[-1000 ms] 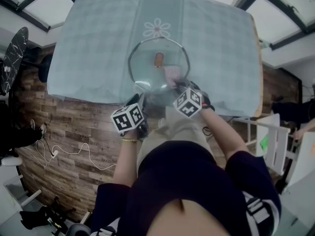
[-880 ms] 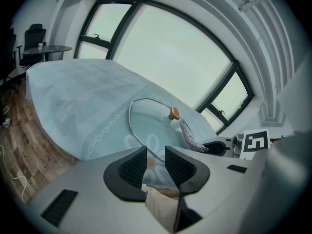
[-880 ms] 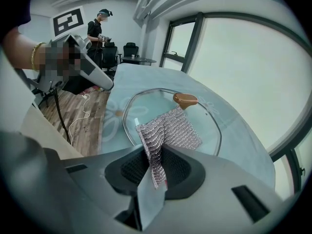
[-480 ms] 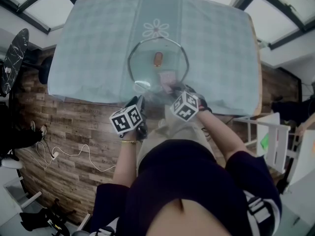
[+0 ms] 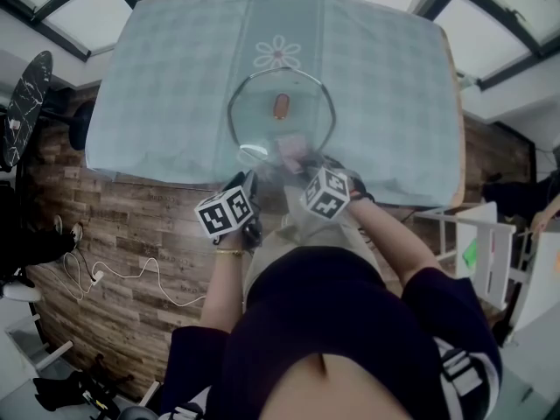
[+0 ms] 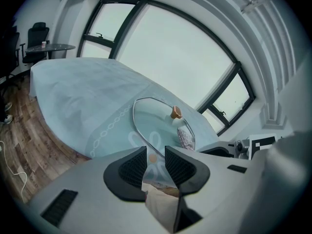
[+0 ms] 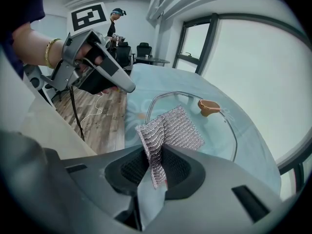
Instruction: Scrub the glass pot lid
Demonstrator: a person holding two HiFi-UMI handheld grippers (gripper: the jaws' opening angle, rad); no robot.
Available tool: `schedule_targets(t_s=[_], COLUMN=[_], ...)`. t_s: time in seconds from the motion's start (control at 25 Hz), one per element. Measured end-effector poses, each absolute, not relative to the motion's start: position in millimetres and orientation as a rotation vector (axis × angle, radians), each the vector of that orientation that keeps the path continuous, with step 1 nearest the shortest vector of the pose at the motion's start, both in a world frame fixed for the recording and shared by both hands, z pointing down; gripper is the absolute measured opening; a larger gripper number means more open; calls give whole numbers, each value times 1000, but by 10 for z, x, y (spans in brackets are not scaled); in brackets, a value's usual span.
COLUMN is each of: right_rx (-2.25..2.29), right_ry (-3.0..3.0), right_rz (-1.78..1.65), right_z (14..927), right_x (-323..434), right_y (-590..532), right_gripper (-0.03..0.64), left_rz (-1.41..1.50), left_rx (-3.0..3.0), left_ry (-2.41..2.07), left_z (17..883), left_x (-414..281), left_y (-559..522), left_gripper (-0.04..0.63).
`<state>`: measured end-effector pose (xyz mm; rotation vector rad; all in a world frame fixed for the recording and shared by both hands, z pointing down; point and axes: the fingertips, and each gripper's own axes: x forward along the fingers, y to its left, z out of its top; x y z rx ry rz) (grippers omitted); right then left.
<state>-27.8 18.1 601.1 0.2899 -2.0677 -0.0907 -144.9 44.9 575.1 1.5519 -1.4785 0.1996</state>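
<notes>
The glass pot lid [image 5: 262, 116] lies on the pale blue tablecloth, its brown knob [image 5: 281, 106] pointing up. My left gripper [image 5: 252, 175] sits at the lid's near rim, and in the left gripper view its jaws [image 6: 155, 159] stand narrowly apart with the rim [image 6: 146, 143] running in between them. My right gripper [image 5: 302, 160] is shut on a silvery mesh scrubber [image 7: 170, 128]. The scrubber's free end rests on the glass [image 7: 214, 130] just short of the knob [image 7: 209, 106]. It also shows in the left gripper view as a grey patch [image 6: 185, 136] on the lid.
The table [image 5: 175, 77] fills the upper middle, and its near edge runs just under both grippers. Wood floor lies below it with a white cable [image 5: 131, 274]. A white rack [image 5: 477, 243] stands at the right and a black chair [image 5: 22, 103] at the far left.
My right gripper has slid leftward along the near part of the lid, taking the scrubber with it. The left gripper and the lid have stayed where they were.
</notes>
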Motion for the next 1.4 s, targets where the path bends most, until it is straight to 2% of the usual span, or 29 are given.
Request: schedule_targets(t_s=[0.56,0.8,1.4], right_rx=[381,388,442], right_ry=[-2279,-2323,-2282], right_rz=[-44,-197,-207], right_z=[5080,4640,4710], right_x=[-370,-548,-997], right_y=[-172,-424,-1419], right_gripper=[80,80,80], left_rz=[192,186,169], left_rx=[1542,1525,1480], left_ry=[-1504,-1509,-1512], left_z=[5724,5748,5778], left_x=[-1556,-1594,-1817], left_y=[365,319,-22], left_gripper=[115,110,80])
